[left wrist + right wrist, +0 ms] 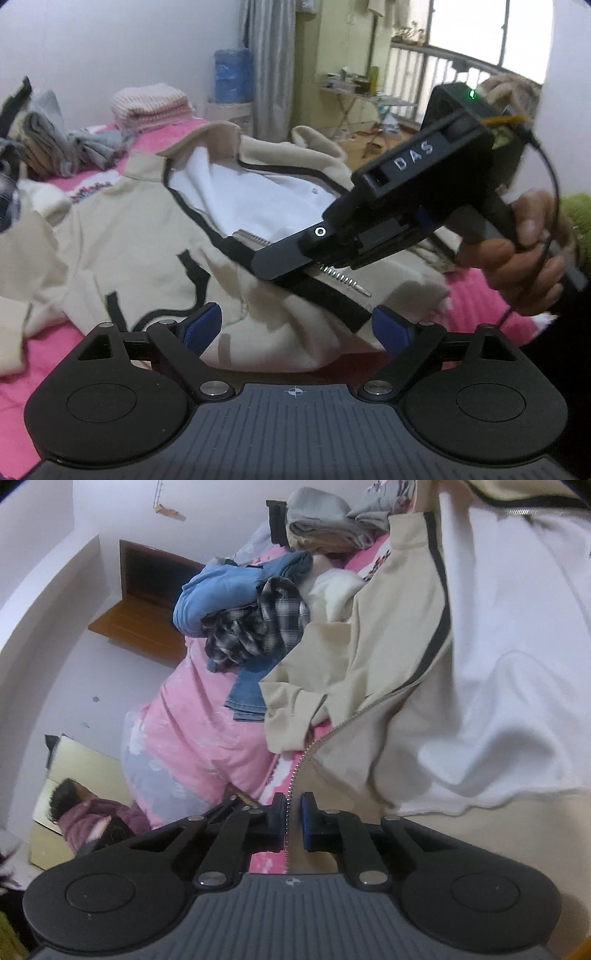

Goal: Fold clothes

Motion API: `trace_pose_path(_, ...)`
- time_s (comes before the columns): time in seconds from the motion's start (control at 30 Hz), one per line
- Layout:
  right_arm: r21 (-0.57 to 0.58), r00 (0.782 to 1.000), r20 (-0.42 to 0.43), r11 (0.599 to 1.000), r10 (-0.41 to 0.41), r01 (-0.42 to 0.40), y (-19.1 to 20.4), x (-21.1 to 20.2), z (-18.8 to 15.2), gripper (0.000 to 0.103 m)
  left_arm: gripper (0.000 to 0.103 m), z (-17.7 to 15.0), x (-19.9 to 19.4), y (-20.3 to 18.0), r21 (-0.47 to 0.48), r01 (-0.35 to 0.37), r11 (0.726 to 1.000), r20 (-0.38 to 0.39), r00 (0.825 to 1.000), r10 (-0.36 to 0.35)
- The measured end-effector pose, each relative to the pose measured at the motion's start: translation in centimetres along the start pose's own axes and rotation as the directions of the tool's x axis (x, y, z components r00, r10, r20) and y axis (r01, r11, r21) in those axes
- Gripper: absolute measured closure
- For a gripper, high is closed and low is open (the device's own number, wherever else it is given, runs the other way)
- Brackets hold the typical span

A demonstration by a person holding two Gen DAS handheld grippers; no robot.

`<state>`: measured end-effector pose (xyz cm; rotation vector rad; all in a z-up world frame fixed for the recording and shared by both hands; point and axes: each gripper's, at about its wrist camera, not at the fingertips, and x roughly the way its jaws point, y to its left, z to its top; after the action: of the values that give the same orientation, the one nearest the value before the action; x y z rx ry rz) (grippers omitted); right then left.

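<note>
Jacket (122,236) fabric, beige with black trim and a white lining, is spread open and rumpled across a pink bedspread (33,373), its zipper edge running down toward the near side. In the right wrist view the right gripper (293,821) is seen closed to a narrow gap, the zipper teeth of the jacket's front edge being pinched between its blue-padded fingers (309,823). In the left wrist view the left gripper (295,328) is held wide apart just above the jacket's lower folds, nothing being gripped between its blue pads (201,326). The right gripper's black body is seen there from the side, held by a hand (524,254) and angled down onto the zipper edge. Farther back on the bed a blue garment (221,594), a plaid shirt (258,627) and grey clothes (325,520) are piled, and a stack of folded pink knitwear (151,105) is set against the wall.
</note>
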<state>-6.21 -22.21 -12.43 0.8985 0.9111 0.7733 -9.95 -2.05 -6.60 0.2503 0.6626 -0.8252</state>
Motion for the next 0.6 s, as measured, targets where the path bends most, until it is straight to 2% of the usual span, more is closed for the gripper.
trace_pose_path(0.1, -0.029, 1.0, -0.019, 0.999, 0.021, -0.022, 0.8, 0.6, 0.3, 0.093, 0.015, 0.1, 0.4, -0.5, 0.041, -0.089, 0.995, 0.013, 0.996, 0.088)
trace_pose_path(0.13, -0.044, 0.999, -0.024, 0.999, 0.026, -0.027, 1.1, 0.6, 0.3, 0.093, 0.02, 0.1, 0.5, -0.6, 0.054, -0.119, 0.991, 0.017, 0.993, 0.118)
trace_pose_path(0.2, -0.066, 0.999, -0.026, 0.997, 0.033, -0.035, 1.6, 0.6, 0.3, 0.093, 0.037, 0.1, 0.9, -0.3, 0.059, -0.157, 0.986, 0.015, 0.988, 0.156)
trace_pose_path(0.23, -0.076, 0.999, -0.026, 0.996, 0.036, -0.038, 1.9, 0.7, 0.3, 0.093, 0.055, 0.1, 0.9, 0.1, 0.048, -0.153, 0.987, 0.011, 0.988, 0.153)
trace_pose_path(0.27, -0.083, 0.999, -0.025, 0.996, 0.038, -0.04, 2.1, 0.6, 0.3, 0.093, 0.069, 0.1, 0.9, 0.5, 0.028, -0.144, 0.989, 0.008, 0.99, 0.144)
trace_pose_path(0.3, -0.088, 0.999, -0.023, 0.995, 0.039, -0.041, 2.2, 0.5, 0.3, 0.093, 0.076, 0.1, 0.8, 0.9, 0.004, -0.148, 0.989, 0.006, 0.989, 0.148)
trace_pose_path(0.33, -0.086, 0.999, -0.022, 0.996, 0.037, -0.039, 2.2, 0.4, 0.4, 0.091, 0.089, 0.0, 0.7, 1.3, -0.014, -0.165, 0.986, 0.002, 0.986, 0.165)
trace_pose_path(0.43, -0.046, 0.999, -0.015, 0.998, 0.041, -0.042, 1.5, -0.3, 1.2, 0.089, 0.092, 0.1, 0.1, 2.6, -0.056, -0.229, 0.972, 0.005, 0.973, 0.23)
trace_pose_path(0.53, 0.008, 0.999, 0.051, 1.0, -0.008, 0.007, -0.3, -2.1, 1.8, 0.083, 0.095, 0.4, -1.6, 4.7, -0.068, -0.356, 0.932, 0.02, 0.934, 0.358)
trace_pose_path(0.6, 0.036, 0.997, 0.072, 0.999, -0.035, 0.032, -1.1, -2.6, 1.9, 0.083, 0.095, 0.5, -3.1, 6.8, -0.081, -0.455, 0.887, 0.019, 0.889, 0.457)
